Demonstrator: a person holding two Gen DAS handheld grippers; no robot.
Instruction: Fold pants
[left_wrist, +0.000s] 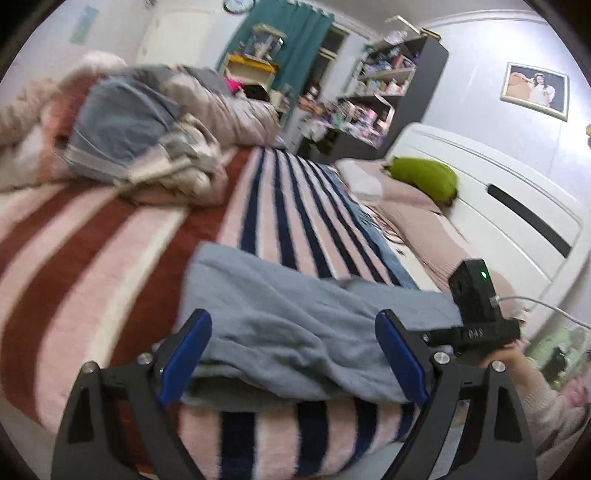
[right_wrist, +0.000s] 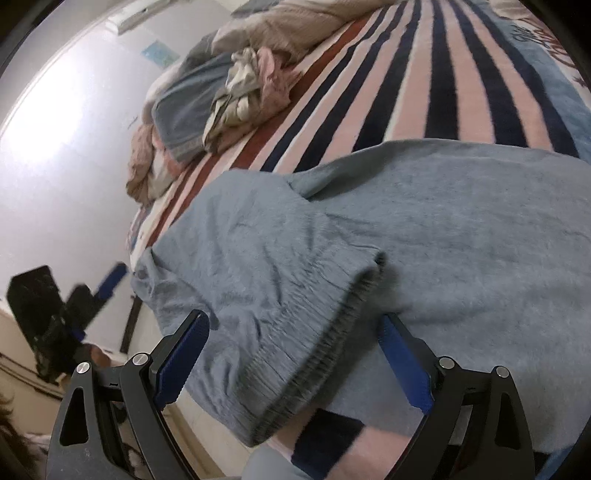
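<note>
Each tool had black, triangular-cutout arms with silver screw heads and blue, ridged pads. The left tool (left_wrist: 291, 354) and the right tool (right_wrist: 293, 358) looked alike. On the right tool's body (left_wrist: 480, 306) sat a black box with a green light, white letters and a white cable. The person's sleeve (left_wrist: 554, 410) was pale pink.

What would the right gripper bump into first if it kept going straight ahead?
Most likely the blue-grey pants on the striped blanket: the open right gripper points down at their elastic waistband, though depth is unclear.
</note>
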